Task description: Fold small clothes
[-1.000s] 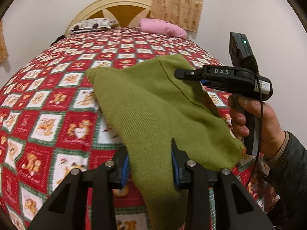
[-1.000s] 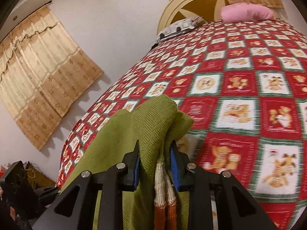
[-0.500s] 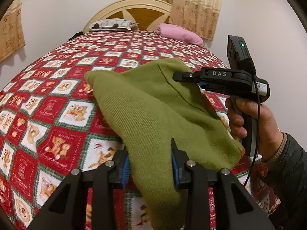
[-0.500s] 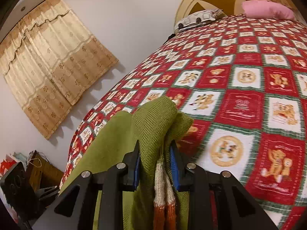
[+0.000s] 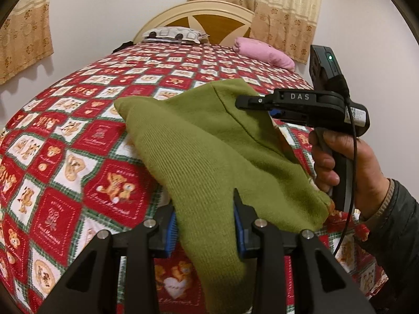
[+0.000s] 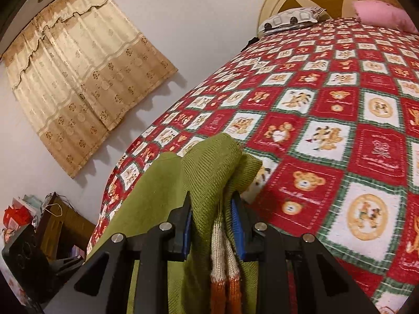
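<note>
Fingers of both grippers, left (image 5: 205, 225) & right (image 6: 212, 225), clamp the green knit (image 5: 209, 151) held over the bed (image 5: 78, 136); soft, floppy, light, so prob. best gripped at edges/corners.

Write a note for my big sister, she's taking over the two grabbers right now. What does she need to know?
Left hand-held gripper: shut on one edge of the green sweater.
Right hand-held gripper: shut on a bunched edge of the same sweater, where cream and orange striped trim hangs between the fingers.
Where things are: the sweater is stretched between both grippers, lifted over the near end of the teddy-bear bedspread. The far end seems to droop toward the bed.
Done: sweater picked up and spread out.
Left: lay it flat on the bedspread, then make the folds. No crisp fold is visible yet.
</note>
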Demonstrator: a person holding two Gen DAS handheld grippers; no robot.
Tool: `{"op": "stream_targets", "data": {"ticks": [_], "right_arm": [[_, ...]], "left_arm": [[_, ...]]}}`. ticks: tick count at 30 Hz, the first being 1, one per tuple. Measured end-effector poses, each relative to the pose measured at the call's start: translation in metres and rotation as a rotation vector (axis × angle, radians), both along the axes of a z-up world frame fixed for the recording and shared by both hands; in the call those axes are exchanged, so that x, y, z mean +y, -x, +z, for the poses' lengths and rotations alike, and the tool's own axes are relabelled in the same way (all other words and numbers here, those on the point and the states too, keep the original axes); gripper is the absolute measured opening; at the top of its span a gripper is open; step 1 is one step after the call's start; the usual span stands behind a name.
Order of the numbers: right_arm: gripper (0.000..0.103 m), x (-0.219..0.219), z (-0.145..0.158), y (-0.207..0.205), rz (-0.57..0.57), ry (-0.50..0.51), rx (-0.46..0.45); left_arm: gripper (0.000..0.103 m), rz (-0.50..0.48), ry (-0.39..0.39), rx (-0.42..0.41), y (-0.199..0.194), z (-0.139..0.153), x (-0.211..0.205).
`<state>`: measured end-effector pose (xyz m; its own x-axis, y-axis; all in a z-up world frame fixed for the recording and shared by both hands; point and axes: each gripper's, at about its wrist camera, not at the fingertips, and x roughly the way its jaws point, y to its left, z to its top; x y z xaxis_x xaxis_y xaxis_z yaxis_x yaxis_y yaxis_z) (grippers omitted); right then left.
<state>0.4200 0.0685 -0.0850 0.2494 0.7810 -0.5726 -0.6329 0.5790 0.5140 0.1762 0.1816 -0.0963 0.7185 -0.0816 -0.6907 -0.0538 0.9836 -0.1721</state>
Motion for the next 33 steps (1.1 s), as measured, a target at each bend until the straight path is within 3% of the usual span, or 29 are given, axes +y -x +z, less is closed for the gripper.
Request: {"op": "stream_targets", "data": {"ticks": [16,33], "right_arm": [[0.024,0.018,-0.018,-0.007,0.022,0.015,0.039],[0.024,0.011,-0.041,-0.017,-0.011,0.027,0.083]], "left_arm": [[0.037,0.019,-0.002,0.035,0.008,-0.019,0.010],[0.048,0.035,-0.011,0.067,0.010,-0.035,0.012]]}}
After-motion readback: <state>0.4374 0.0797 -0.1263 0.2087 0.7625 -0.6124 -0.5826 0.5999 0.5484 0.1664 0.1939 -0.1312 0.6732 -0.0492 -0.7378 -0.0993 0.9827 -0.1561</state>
